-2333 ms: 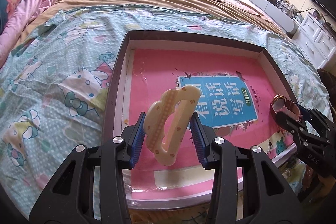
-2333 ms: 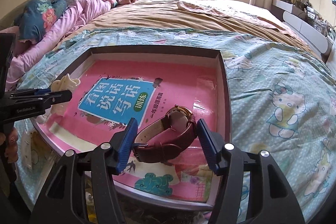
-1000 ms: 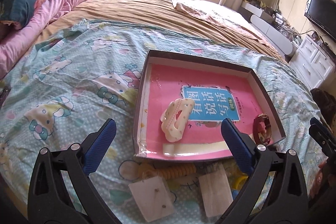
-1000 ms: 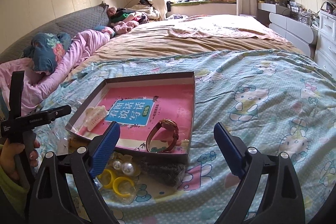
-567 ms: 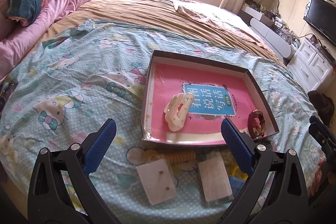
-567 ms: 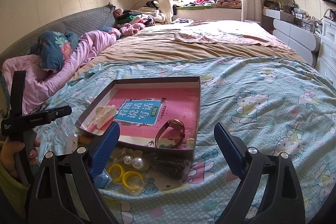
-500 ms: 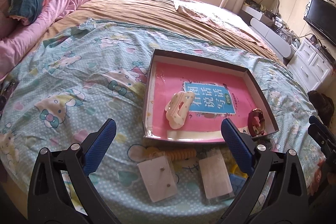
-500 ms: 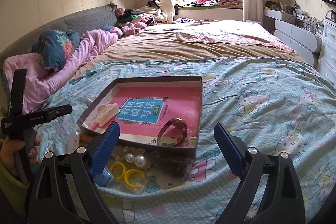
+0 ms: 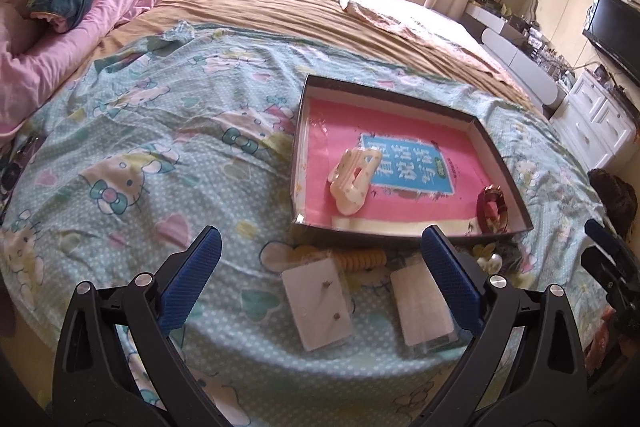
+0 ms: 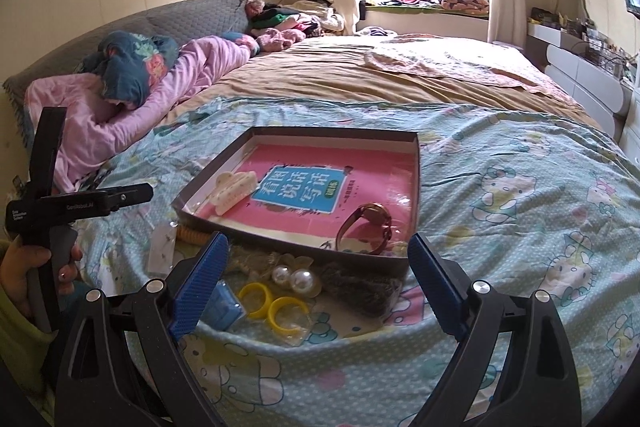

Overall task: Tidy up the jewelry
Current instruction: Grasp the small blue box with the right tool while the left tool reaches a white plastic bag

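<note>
Bedspread [image 10: 520, 219], pale blue with a cartoon-cat print, carried every item listed. Left gripper [image 9: 320, 277] hung over the near edge, jaws spread wide, holding nothing. Earring card [image 9: 318, 305], white with two studs, lay flat between its fingers [image 9: 191, 277], beside a coiled yellow hair tie [image 9: 360, 259] and a second white packet [image 9: 424, 307]. Tray [image 10: 304, 250], shallow and dark-walled with a pink printed floor, sat farther in; cream hair claw [image 10: 236, 191] lay at its left side, brown-strapped watch [image 10: 366, 229] on edge at its near right corner. Right gripper [image 10: 318, 285] hovered over the loose pile in front of the tray, jaws likewise wide apart and holding nothing. Pile comprised a blue box [image 10: 224, 305], two yellow rings [image 10: 270, 306], two pearl earrings [image 10: 294, 277] and a dark fuzzy item [image 10: 360, 287], all in clear wrapping, touching or overlapping.
</note>
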Demonstrator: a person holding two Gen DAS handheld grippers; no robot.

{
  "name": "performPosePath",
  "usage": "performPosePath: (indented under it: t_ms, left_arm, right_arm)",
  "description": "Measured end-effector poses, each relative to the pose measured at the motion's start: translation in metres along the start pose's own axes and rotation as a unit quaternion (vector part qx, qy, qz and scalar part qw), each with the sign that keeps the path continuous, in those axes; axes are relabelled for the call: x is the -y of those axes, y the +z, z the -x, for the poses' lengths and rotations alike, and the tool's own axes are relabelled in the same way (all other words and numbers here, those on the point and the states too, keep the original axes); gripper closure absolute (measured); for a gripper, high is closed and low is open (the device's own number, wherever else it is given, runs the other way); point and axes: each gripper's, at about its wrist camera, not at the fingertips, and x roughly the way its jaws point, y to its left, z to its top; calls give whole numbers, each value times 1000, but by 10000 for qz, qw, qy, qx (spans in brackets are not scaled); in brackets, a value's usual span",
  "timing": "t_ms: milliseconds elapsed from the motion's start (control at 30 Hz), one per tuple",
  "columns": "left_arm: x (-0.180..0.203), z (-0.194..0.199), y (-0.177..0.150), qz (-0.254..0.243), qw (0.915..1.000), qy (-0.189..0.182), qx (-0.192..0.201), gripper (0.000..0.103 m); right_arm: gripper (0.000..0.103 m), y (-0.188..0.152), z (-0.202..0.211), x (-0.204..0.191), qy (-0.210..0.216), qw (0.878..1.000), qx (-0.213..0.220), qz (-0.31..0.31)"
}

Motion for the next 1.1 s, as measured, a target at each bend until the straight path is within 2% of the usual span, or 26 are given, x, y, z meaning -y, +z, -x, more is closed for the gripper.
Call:
performPosePath:
  t_ms: [233, 500, 733, 900, 1033, 1100]
  left_arm:
    - [-7, -4, -13, 6, 9995, 193, -254, 10]
    - [-10, -7, -25, 25, 9988, 204, -448, 10]
    - [-7, -11, -35, -40, 9979, 249, -590, 10]
    - [-4, -17, -39, -77, 9973, 314, -665, 10]
    - [-2, -20, -40, -135, 9968, 368, -702, 10]
    - [-1, -22, -41, -162, 9964, 361, -743, 10]
  right_arm:
    - [13, -8, -7, -19, 124, 9994, -159, 294]
    - [13, -19, -19, -45, 210, 9963, -348, 759]
    - [14, -31, -35, -65, 31, 9899, -508, 1323]
    - [27, -42, -50, -76, 75, 9834, -704, 1668]
    - [31, -47, -60, -83, 132, 9797, -834, 1820]
    - [36, -50, -66, -87, 160, 9775, -920, 1893]
